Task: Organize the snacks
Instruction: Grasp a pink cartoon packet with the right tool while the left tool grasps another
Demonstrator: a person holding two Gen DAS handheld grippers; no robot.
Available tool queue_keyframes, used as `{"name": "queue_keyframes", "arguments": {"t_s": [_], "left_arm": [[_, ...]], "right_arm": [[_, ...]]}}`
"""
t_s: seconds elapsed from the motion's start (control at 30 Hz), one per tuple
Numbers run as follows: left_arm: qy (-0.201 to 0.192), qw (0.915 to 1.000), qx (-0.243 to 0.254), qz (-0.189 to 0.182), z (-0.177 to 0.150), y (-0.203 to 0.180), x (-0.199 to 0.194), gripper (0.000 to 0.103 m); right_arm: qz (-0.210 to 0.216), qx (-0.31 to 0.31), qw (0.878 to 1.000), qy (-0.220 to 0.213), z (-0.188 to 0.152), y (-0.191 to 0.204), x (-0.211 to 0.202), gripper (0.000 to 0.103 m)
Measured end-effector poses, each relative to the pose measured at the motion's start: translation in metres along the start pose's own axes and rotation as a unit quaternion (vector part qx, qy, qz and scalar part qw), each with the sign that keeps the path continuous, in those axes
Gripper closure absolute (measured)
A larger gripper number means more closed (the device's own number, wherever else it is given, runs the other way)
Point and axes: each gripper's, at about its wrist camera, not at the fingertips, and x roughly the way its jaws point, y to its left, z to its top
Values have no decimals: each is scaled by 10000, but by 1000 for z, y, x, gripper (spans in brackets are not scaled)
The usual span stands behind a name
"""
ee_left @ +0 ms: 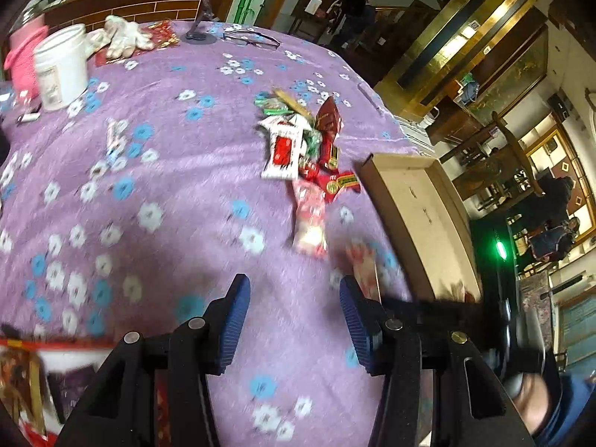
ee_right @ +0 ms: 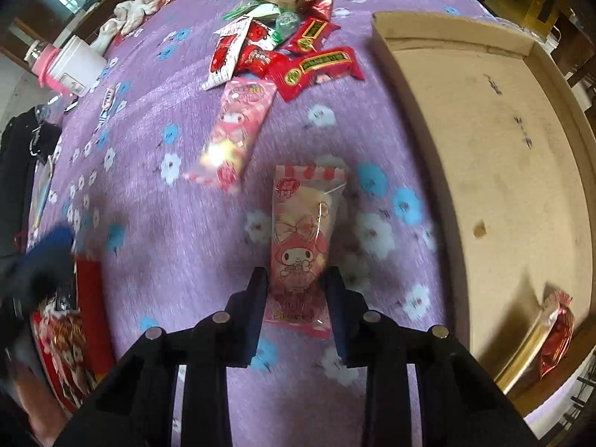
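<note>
On purple floral cloth [ee_right: 178, 119]: right gripper [ee_right: 298, 290] clamps pink snack packet [ee_right: 301, 246] beside cardboard box [ee_right: 484, 130]; left gripper [ee_left: 294, 320] spread wide, holding nothing.

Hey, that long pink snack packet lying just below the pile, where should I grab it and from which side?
Grip the long pink packet across its narrow width near the lower, pale end, coming from above. It lies flat on the purple cloth, and that end sits clear of the snack pile, while its top edge meets the red wrappers.
</note>
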Motion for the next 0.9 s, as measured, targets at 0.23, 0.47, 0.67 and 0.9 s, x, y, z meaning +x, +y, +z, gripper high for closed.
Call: {"name": "queue_keyframes", "arguments": {"t_s": [0.23,0.47,0.67,0.9], "left_arm": [[422,9975,291,489,36,-30,65,51],[472,9909,513,1155,35,-39,111,58],[337,9870,610,1448,27,-38,104,77],[447,9879,374,1435,-7,-26,82,77]], "right_arm": [[679,268,9973,-123,-12,-34,-12,73],[778,-21,9952,-599,-26,-55,-49,78],[1012,15,9941,-389,-22,-60,-42,71],[809,-392,9956,-273,-10,-32,-23,53]]}}
